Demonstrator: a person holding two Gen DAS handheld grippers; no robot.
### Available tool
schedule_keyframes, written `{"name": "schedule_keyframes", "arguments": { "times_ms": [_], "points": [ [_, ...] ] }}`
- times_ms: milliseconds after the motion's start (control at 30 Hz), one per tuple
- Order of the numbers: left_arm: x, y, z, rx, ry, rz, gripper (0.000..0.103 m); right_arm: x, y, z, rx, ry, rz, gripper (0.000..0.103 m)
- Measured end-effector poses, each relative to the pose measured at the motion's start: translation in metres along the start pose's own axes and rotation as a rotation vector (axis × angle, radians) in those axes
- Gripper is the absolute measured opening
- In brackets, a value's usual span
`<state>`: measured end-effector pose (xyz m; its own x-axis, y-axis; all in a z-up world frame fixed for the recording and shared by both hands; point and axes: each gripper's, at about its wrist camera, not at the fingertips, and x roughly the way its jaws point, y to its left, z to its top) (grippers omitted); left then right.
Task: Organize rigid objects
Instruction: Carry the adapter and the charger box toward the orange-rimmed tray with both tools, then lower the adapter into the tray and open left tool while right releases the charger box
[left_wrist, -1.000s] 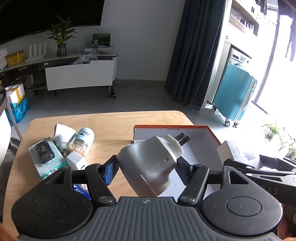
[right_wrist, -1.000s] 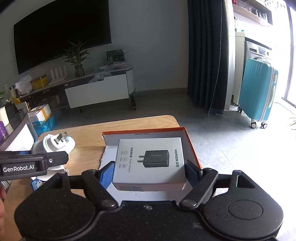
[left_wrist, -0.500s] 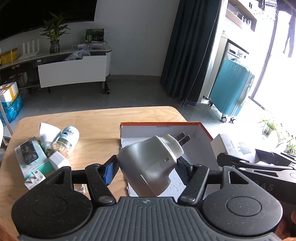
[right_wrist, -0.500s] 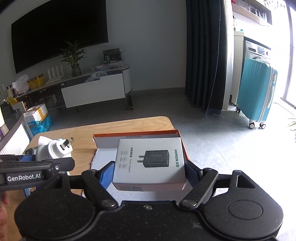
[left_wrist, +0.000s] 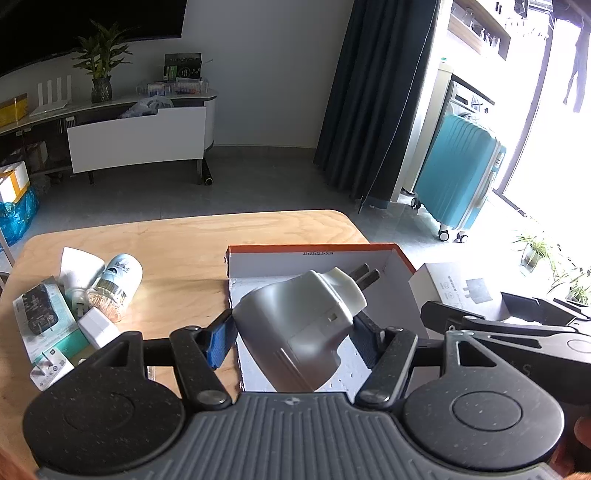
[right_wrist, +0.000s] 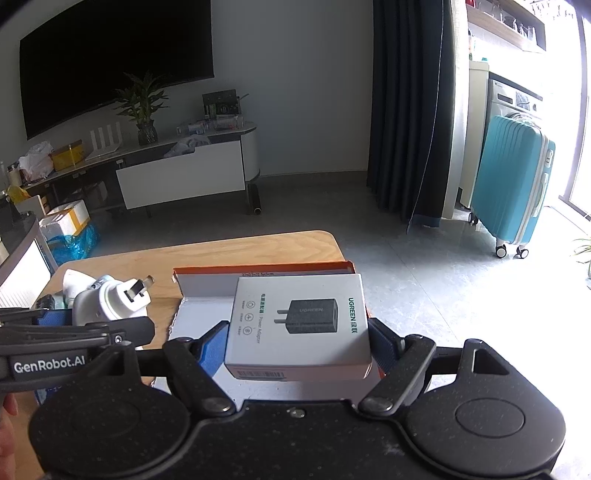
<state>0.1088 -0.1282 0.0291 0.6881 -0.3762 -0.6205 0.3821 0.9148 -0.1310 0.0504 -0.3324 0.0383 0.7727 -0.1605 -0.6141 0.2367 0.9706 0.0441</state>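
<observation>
I've got my left gripper (left_wrist: 295, 341) clamped on the grey plug adapter (left_wrist: 303, 325), prongs aimed toward one o'clock over what seems the orange-rimmed box (left_wrist: 310, 249), my right gripper (right_wrist: 297, 349) squeezing the white UGREEN carton (right_wrist: 299, 325) above it.

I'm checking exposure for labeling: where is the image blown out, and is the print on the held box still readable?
Left wrist view: the window area at right is washed out white, and the white box beside it looks pale. Right wrist view: glare floods the floor at right, yet the white box in the right gripper reads clearly, "UGREEN". Both views bend straight lines toward the edges.
</observation>
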Motion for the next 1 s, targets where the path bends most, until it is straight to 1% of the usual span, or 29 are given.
{"name": "schedule_keyframes", "arguments": {
  "times_ms": [667,1000],
  "points": [
    [0.023,-0.004,0.005,-0.012,0.033,-0.008,0.067,0.030,0.000,0.008,-0.031,0.042,-0.022,0.093],
    [0.035,-0.003,0.008,-0.021,0.051,-0.002,0.067,0.051,-0.002,0.012,-0.032,0.079,-0.014,0.093]
  ]
}}
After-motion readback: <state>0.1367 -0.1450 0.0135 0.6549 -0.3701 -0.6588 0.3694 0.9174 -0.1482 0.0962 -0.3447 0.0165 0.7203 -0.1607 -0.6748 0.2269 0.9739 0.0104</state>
